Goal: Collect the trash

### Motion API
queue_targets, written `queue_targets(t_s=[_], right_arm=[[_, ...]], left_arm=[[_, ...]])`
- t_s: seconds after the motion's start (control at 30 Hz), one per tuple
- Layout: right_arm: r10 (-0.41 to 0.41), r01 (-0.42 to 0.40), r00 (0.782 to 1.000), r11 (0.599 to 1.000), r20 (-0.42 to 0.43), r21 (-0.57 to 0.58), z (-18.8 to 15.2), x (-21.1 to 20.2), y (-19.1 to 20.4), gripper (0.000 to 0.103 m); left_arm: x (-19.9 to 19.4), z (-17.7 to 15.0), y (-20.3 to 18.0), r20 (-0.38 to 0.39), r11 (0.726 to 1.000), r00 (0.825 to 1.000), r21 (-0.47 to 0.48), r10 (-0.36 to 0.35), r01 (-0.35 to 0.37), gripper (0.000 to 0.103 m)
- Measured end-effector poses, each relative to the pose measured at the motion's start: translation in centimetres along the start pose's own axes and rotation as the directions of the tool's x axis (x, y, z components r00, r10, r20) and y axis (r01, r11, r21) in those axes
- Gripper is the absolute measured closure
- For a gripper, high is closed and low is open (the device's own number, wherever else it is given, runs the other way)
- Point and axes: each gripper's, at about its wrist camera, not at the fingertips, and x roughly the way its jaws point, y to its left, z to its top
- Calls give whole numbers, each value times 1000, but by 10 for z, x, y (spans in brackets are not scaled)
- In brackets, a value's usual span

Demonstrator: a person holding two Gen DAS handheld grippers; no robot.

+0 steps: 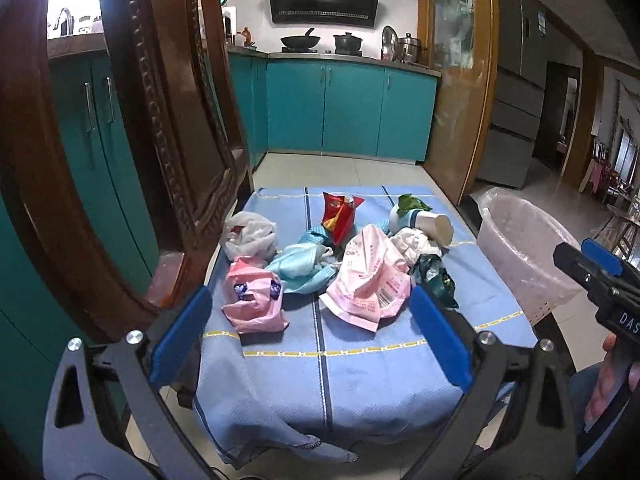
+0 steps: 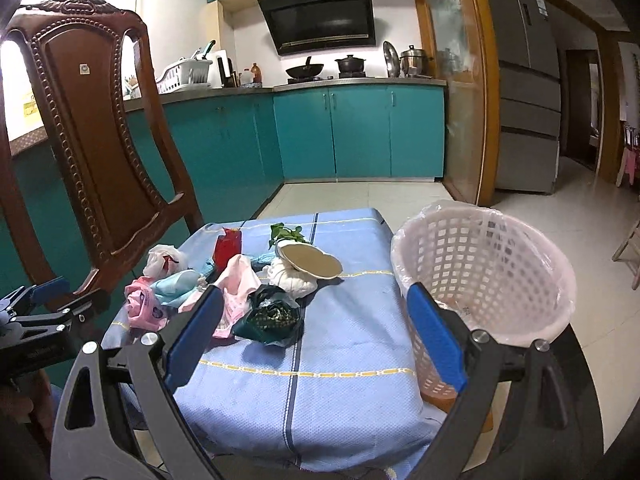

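Both grippers, left (image 1: 312,334) and right (image 2: 316,338), are held spread; the bin (image 2: 486,268) bottom is hidden behind the right one.

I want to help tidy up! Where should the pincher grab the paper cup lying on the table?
The paper cup lies tipped on its side, its open mouth facing the basket. Pinch it across its round wall near the mouth, coming down from above, probably with the right gripper, which is open and nearer. Squeeze gently, since thin paper probably crushes. The white wad sits right against it, so avoid that side.
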Motion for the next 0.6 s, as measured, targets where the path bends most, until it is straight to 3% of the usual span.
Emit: queue_targets(t_s=[0.6], right_arm=[[5, -5, 1000, 1000, -10, -3, 2, 4, 2, 12]], left_arm=[[7, -2, -4, -23, 1000, 1000, -1, 2, -2, 4]])
